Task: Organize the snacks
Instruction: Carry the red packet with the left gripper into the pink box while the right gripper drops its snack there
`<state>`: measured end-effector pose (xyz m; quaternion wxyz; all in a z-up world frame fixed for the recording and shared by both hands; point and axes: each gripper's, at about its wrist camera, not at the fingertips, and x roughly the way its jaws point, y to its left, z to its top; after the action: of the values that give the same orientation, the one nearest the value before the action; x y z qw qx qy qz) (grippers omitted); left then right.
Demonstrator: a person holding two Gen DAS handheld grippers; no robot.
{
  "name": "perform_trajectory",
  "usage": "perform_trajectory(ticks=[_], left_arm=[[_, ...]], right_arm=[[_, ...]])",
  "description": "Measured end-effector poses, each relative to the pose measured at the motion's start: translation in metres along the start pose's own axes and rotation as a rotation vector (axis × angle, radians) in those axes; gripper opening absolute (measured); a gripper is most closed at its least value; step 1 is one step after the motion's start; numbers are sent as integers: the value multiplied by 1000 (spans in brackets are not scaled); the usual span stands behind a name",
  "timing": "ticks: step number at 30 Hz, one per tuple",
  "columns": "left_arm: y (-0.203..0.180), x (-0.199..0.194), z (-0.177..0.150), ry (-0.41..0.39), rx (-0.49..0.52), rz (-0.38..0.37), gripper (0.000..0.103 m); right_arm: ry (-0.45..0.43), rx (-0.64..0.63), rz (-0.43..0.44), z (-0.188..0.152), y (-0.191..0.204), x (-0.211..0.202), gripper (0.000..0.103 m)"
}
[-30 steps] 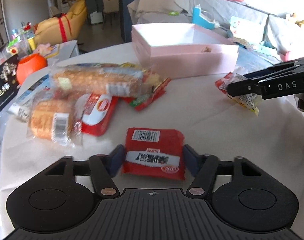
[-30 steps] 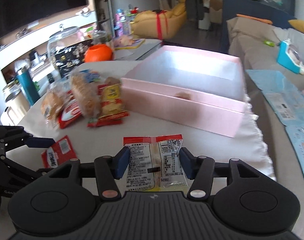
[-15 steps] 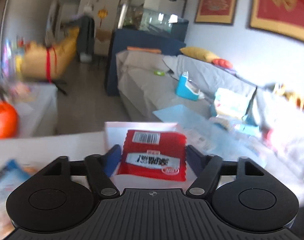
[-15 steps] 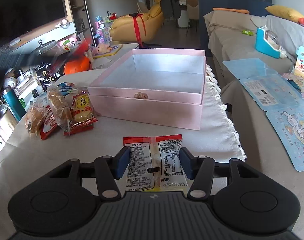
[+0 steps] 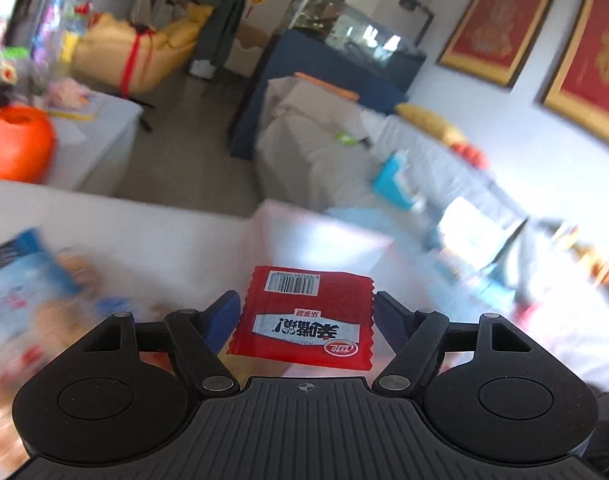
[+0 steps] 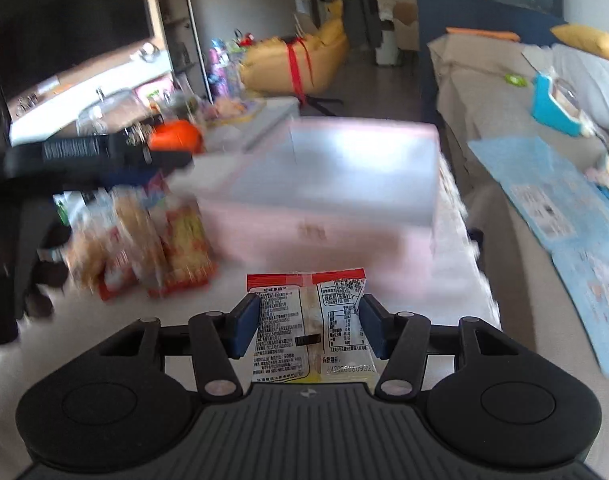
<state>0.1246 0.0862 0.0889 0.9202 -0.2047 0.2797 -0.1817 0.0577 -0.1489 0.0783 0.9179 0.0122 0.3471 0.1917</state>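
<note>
My left gripper (image 5: 306, 314) is shut on a red snack packet (image 5: 304, 320) with a barcode and holds it in the air, left of the blurred pink box (image 5: 324, 236). My right gripper (image 6: 310, 328) is shut on a white-and-red snack packet (image 6: 312, 328), printed side up, in front of the pink box (image 6: 328, 208). In the right wrist view the left gripper (image 6: 100, 156) hangs at the left, above a pile of snack packets (image 6: 144, 236) on the white table.
An orange pumpkin-shaped pot (image 5: 18, 142) stands at the far left. More snack bags (image 5: 20, 300) lie blurred at the left. A grey sofa (image 6: 504, 92) with a blue box (image 6: 556, 104) and blue printed sheets (image 6: 564, 208) lies to the right.
My left gripper lifted the red packet off the table and swung up toward the pink box. My right gripper lifted its packet and moved closer to the box. Both views are motion-blurred now.
</note>
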Motion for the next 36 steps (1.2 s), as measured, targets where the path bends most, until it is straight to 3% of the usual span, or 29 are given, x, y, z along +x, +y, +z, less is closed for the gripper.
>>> perform_trajectory(ticks=[2, 4, 5, 6, 7, 9, 10, 12, 15, 18, 21, 23, 26, 28, 31, 36], left_arm=[[-9, 17, 26, -7, -8, -97, 78], [-12, 51, 49, 56, -46, -150, 78], [-11, 71, 54, 112, -53, -142, 78], [-11, 86, 55, 153, -44, -108, 78], [-12, 98, 53, 173, -9, -51, 78], [-15, 100, 42, 152, 72, 0, 78], [-16, 98, 34, 148, 120, -22, 78], [-16, 98, 19, 184, 177, -52, 79], [-10, 101, 13, 187, 152, -24, 78], [-23, 103, 8, 225, 303, 39, 78], [-37, 104, -1, 289, 404, 40, 79], [-34, 99, 1, 294, 339, 40, 79], [-19, 92, 9, 283, 158, 26, 79], [-17, 93, 14, 300, 121, 32, 78], [-24, 89, 12, 352, 163, 22, 79], [-43, 90, -4, 366, 358, 63, 79]], right_arm=[[-33, 12, -1, 26, 0, 2, 55], [-59, 7, -23, 55, 0, 7, 55], [-67, -2, -45, 67, 1, 12, 63], [-71, -14, -69, 79, 1, 20, 84], [-53, -36, -84, 87, 2, 31, 90], [-13, -72, -148, 92, 3, 50, 89], [-5, -75, -177, 89, 3, 54, 89], [-11, -74, -162, 77, 1, 52, 89], [-33, -70, -140, 56, 0, 44, 89], [-38, -107, -168, 45, 7, 43, 89], [-44, -150, -169, 38, 14, 38, 89], [-39, -157, -162, 34, 17, 36, 89], [-16, -128, -149, 30, 15, 38, 89], [-4, -112, -139, 26, 13, 39, 89], [-21, -146, -170, 19, 17, 36, 90], [2, -162, -148, 10, 24, 41, 90]])
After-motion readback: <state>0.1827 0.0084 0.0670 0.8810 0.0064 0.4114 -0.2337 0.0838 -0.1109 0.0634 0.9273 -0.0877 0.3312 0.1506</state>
